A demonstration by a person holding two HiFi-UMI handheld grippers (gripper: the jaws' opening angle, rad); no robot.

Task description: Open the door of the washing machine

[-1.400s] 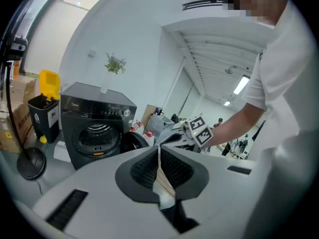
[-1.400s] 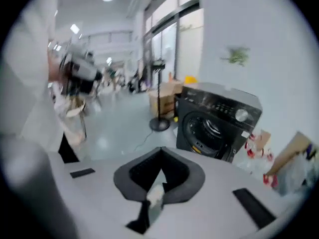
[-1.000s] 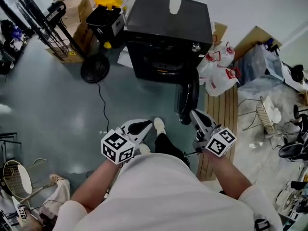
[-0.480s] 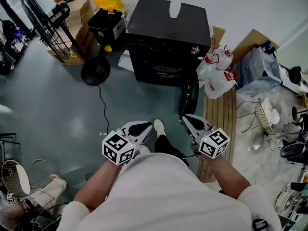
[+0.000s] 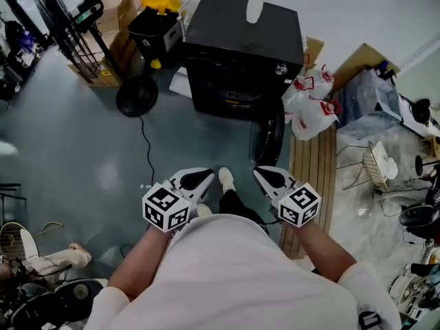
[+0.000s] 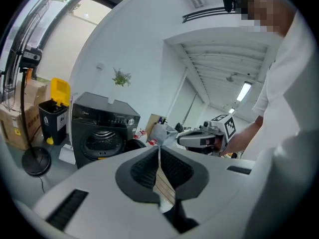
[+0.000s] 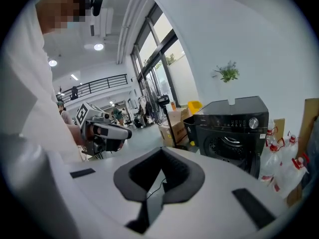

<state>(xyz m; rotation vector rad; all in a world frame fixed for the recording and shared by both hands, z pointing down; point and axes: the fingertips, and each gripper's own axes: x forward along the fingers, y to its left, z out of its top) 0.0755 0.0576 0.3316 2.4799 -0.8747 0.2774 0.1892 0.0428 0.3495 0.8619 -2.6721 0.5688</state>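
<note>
The black washing machine (image 5: 240, 47) stands at the far edge of the floor (image 5: 82, 157), its back to the white wall. Its door (image 5: 268, 139) already hangs open off the front right corner, leaving the drum opening (image 5: 230, 95) bare. The control panel (image 7: 232, 124) carries a row of pale print and a silver knob (image 7: 253, 122), and a small yellow sticker (image 6: 103, 153) sits under the opening (none of the lettering is large enough to read).

Both tools are held low in front of the person, well apart from the machine. The left gripper (image 5: 194, 181) is clenched, its dark ribbed pads meeting with nothing between them. The right gripper (image 5: 269, 177) is likewise closed and empty, its tip near the bottom edge of the open door. Each bears a cube of black-and-white square markers, patterns only, no words.

Beside the machine's left side stands a black bin (image 5: 155, 29) with a yellow lid, and cardboard boxes (image 5: 113, 47) lie beyond it, their print illegible. At the right side, white jugs (image 5: 313, 108) with red labels rest at the near end of some wooden slats (image 5: 316, 163). A white vase (image 5: 254, 7) of greenery sits on the lid's back edge.
</note>
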